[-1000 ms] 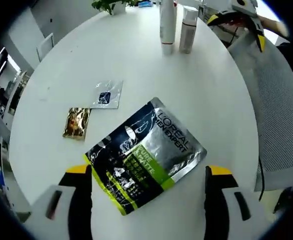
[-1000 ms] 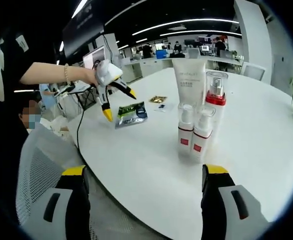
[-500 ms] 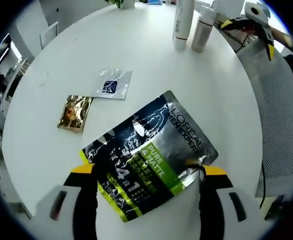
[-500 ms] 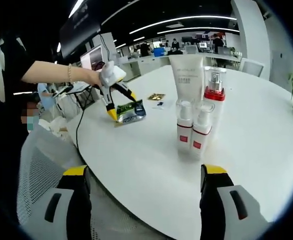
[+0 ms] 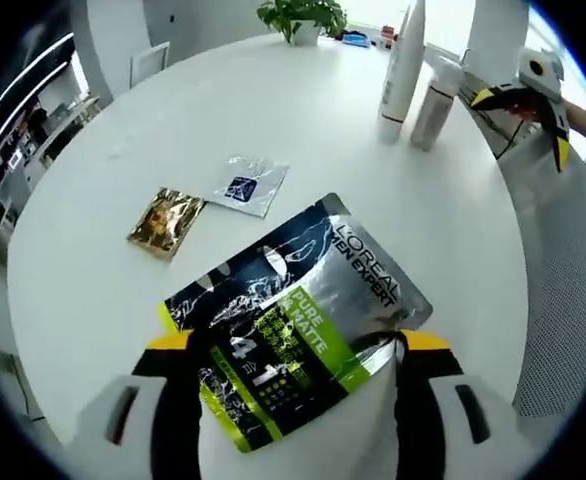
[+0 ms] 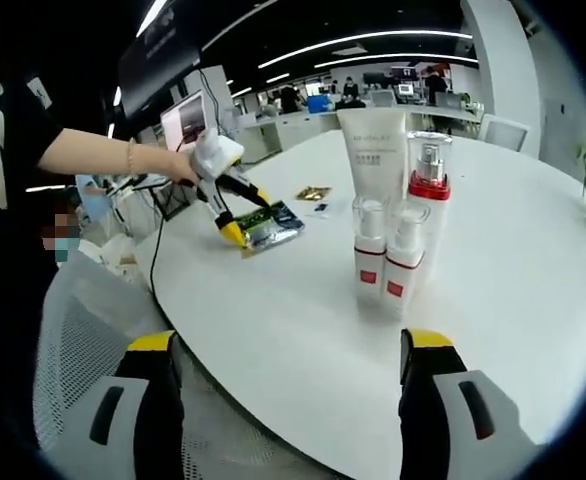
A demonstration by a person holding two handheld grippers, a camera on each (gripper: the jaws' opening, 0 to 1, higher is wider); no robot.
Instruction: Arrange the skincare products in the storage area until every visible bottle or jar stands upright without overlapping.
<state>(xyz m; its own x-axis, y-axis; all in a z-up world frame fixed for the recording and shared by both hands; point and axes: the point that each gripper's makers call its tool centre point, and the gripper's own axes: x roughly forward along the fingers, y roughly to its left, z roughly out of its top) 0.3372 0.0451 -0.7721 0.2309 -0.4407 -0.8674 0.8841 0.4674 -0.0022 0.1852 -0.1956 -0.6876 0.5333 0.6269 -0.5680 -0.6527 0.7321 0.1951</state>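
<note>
- The foil pouch (image 5: 298,325) is lying flat on the white round table (image 5: 103,300), printed face up, near the table's edge on my side, with its near end sitting between my left jaws.
- I am judging it light, thin and floppy, with a slick foil skin; it looks likely to bend or slide if taken by the middle, so the sealed edge or a corner seems the best place to pinch.
- My left gripper (image 5: 298,345) is bracketing the pouch's lower end, jaws at either side of it; the right-hand corner of the foil is puckering against one jaw, but I cannot tell whether the pinch is firm.
- In the right gripper view the left gripper (image 6: 235,215) is tilting down onto the pouch (image 6: 270,226).
- My right gripper (image 6: 288,365) is hanging wide apart and empty beyond the table edge.
- Just beyond the pouch, a small gold sachet (image 5: 167,219) and a clear sachet (image 5: 248,186) are lying flat, near each other.
- Well apart from the pouch, the white tube (image 6: 376,155), the red-collared spray bottle (image 6: 429,185) and two small pump bottles (image 6: 388,262) are standing upright in a close group.
</note>
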